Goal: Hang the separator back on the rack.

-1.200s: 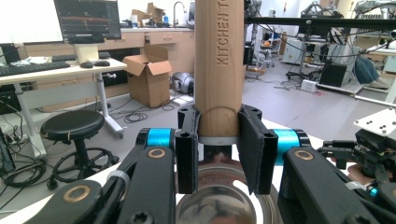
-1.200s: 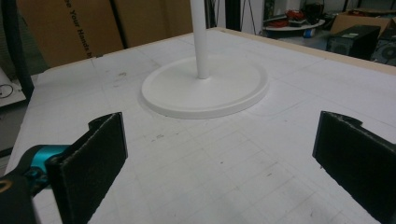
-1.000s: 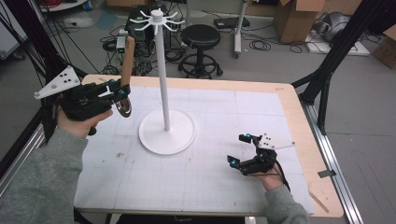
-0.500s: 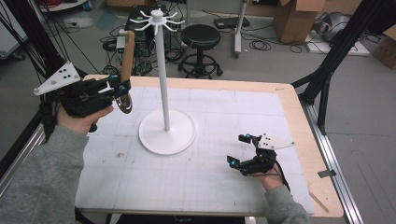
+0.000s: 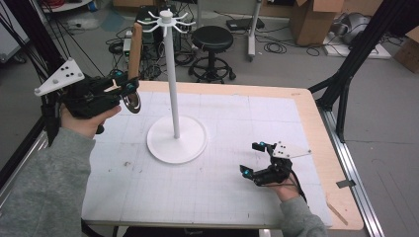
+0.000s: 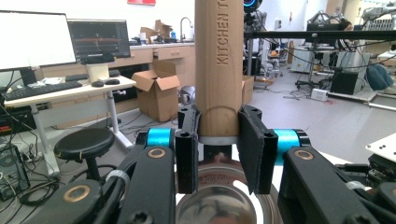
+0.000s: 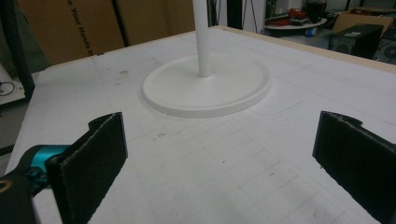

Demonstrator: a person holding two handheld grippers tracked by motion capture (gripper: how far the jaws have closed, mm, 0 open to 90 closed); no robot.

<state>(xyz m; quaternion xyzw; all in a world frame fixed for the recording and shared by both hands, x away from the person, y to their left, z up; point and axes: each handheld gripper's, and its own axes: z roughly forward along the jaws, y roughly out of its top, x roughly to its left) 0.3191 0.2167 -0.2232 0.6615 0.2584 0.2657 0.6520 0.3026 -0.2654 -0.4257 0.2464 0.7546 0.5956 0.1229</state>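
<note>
A kitchen utensil with a wooden handle [image 5: 135, 49] and a shiny metal bowl [image 5: 132, 102] stands upright above the table's far left. My left gripper [image 5: 127, 88] is shut on the handle's lower end, just above the bowl. In the left gripper view the handle [image 6: 218, 60], stamped "KITCHEN", rises between the pads [image 6: 254, 149] of the left gripper [image 6: 218, 149], with the metal bowl [image 6: 217, 200] below. A white stand [image 5: 171, 79] with hooks [image 5: 168, 17] on top rises from a round base [image 5: 177, 139] just right of the utensil. My right gripper [image 5: 249, 158] rests open near the front right, holding nothing.
The white gridded table top [image 5: 217, 192] has a wooden edge [image 5: 316, 128]. The right gripper [image 7: 224, 158] faces the stand's base [image 7: 205, 86] across bare board. A black stool [image 5: 211, 42] and cardboard boxes [image 5: 311, 19] stand on the floor beyond.
My left gripper has lifted the utensil a little higher, still beside the stand. The right gripper has stayed where it was.
</note>
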